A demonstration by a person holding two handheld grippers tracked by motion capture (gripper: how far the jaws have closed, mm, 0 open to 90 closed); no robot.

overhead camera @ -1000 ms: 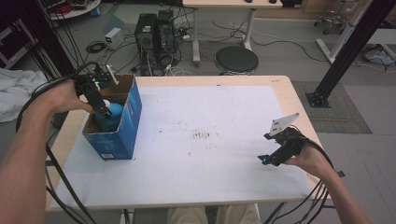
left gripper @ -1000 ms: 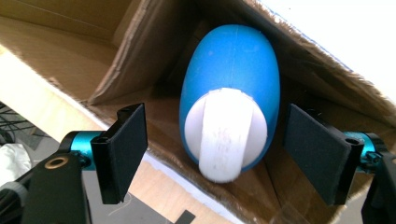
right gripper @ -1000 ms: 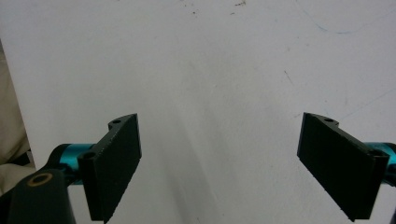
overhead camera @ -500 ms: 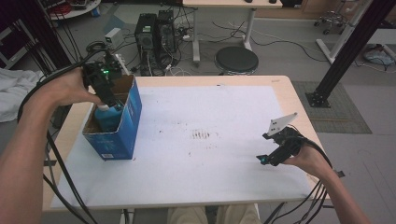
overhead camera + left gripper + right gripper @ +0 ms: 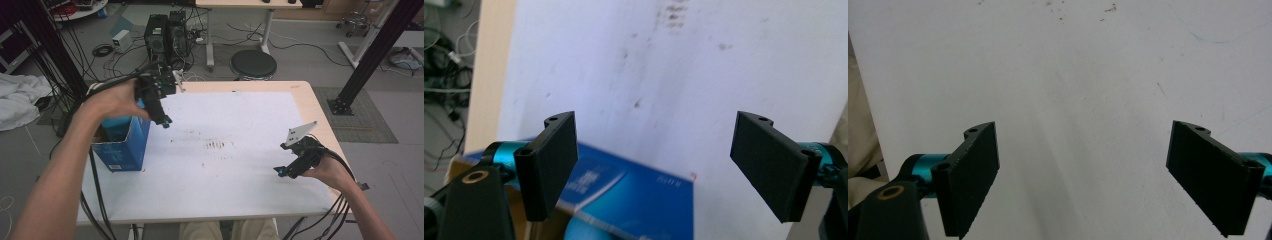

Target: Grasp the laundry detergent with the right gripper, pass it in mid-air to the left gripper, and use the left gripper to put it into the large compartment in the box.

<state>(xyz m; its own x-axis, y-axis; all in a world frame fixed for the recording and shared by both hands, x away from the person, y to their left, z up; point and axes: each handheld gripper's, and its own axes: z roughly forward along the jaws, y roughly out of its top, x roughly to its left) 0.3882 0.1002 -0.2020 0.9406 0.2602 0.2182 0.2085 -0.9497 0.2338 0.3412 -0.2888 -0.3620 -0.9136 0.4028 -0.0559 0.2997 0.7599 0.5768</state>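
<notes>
Two flat black tongs (image 5: pixel 654 170) above blue cardboard box (image 5: pixel 125 150)

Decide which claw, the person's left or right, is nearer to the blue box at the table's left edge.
Left. The left claw hangs open just above the blue box's upper right corner. The right claw rests open far across the white sheet, near the table's opposite side.
</notes>
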